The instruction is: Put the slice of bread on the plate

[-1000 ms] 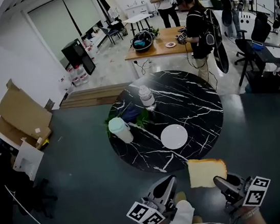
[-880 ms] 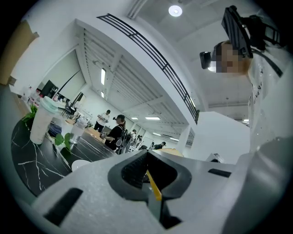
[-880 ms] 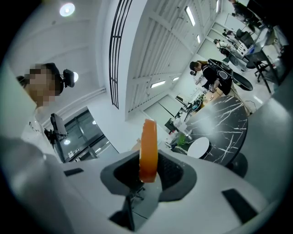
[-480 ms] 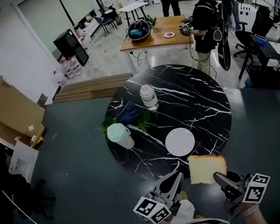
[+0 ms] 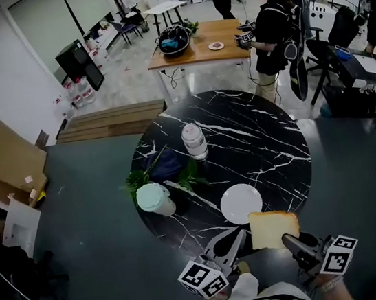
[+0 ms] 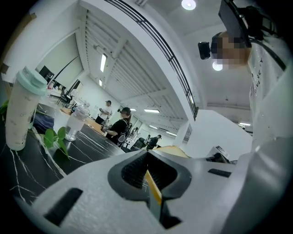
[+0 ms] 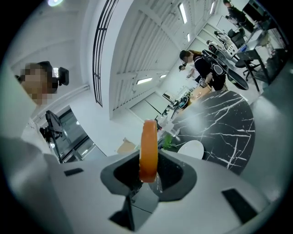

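Observation:
The slice of bread [image 5: 274, 229] is tan with a darker crust and stands on edge over the near rim of the black marble table [image 5: 270, 141]. My right gripper [image 5: 291, 241] is shut on its lower corner. In the right gripper view the bread [image 7: 149, 151] rises edge-on from between the jaws of that gripper [image 7: 147, 171]. The white plate [image 5: 240, 203] lies bare on the table just beyond and left of the bread, and the plate [image 7: 191, 149] shows past the jaws. My left gripper [image 5: 235, 240] is shut and holds nothing, left of the bread. The left gripper [image 6: 149, 160] points level across the table.
A white cup with a mint lid [image 5: 155, 200], green leaves [image 5: 136, 179], a dark blue object [image 5: 166, 164] and a clear bottle [image 5: 194, 141] stand on the table's left half. A person [image 5: 268, 30] stands beyond the table by a wooden desk [image 5: 194, 44]. Cardboard [image 5: 2, 158] leans at the left wall.
Both grippers and the bread have come forward to the table. The bread, earlier over the floor short of the rim, now hangs over the table edge next to the plate.

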### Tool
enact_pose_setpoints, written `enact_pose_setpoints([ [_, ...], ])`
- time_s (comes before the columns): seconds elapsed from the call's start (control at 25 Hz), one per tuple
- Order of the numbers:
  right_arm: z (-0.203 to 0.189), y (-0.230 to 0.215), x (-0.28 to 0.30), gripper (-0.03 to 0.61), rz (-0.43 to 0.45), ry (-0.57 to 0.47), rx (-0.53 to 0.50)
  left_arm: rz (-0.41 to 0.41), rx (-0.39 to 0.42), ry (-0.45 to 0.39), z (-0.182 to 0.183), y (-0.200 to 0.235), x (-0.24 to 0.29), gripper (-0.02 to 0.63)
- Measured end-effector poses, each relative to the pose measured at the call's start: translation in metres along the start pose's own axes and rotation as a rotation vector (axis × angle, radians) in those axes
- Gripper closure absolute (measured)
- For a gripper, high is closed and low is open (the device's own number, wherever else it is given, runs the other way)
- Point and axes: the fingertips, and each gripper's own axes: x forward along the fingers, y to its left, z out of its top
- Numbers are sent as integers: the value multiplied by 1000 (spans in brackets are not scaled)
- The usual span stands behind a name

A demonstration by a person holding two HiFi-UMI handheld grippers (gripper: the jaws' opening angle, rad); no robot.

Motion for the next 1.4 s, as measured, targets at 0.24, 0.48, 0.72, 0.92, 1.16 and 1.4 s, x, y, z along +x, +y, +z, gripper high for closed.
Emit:
enact_pose_setpoints([
  [0.24,-15,-21,29,486,-20,62,57,42,-4,19,-6,27,1,606],
  [0.48,-24,-56,73,486,9,123,96,87,-3,-22,-9,57,2,606],
  [0.72,-28,-84,112,486,36,151,127,157,-23,-54,-21,88,5,606],
  [0.92,-29,-108,132,486,18,135,154,187,35,-28,-31,107,7,606],
  [1.16,-26,-120,146,486,30,122,212,197,42,-51,-31,119,10,606],
  [1.4,-36,-129,155,486,0,146,213,207,29,-63,-33,121,6,606],
])
